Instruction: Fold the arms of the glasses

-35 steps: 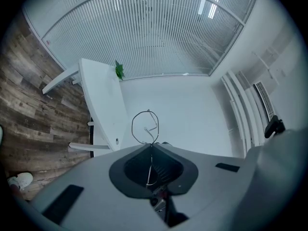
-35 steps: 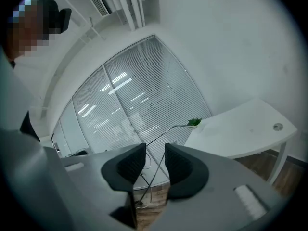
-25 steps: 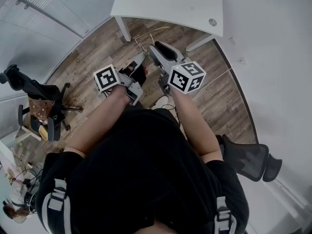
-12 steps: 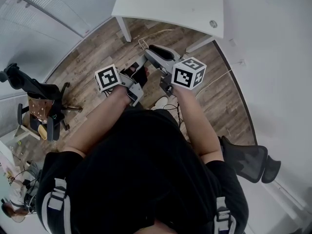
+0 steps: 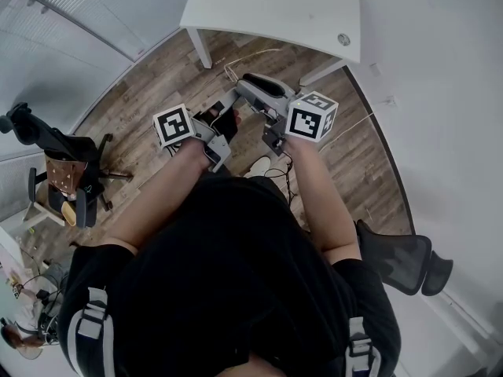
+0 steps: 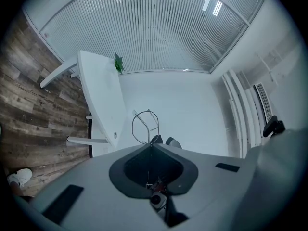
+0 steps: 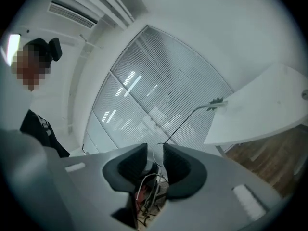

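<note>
Head view first. Both forearms reach forward from the body, bent at the elbows and angling in toward each other. The left gripper (image 5: pixel 233 94) is held level, its marker cube (image 5: pixel 173 126) back near the wrist. The right gripper (image 5: pixel 244 82) comes in from the other side, also level, its own cube (image 5: pixel 312 116) tipped toward the camera. The two sets of tips nearly meet in mid-air above the wooden floor (image 5: pixel 157 93). The white tabletop (image 5: pixel 275 6) lies just beyond them.

Over to the left gripper view. The jaws are pressed together with only a hairline seam between them. They pinch the glasses (image 6: pixel 146 127) by the frame. A thin wire rim stands up as a loop right at the tips, clear against the white wall. The tabletop sits off to the left, beyond the gripper.

Now the right gripper view. This gripper's jaws are spread, with a clear gap between the two dark pads. One slim arm of the glasses (image 7: pixel 187 125) runs out of that gap, slanting up and away to the right. More of the wire frame shows low down between the jaws. The wire looks thinner than the gap, and neither pad appears to press on it. The tabletop edge crosses beyond, on the right.
</note>
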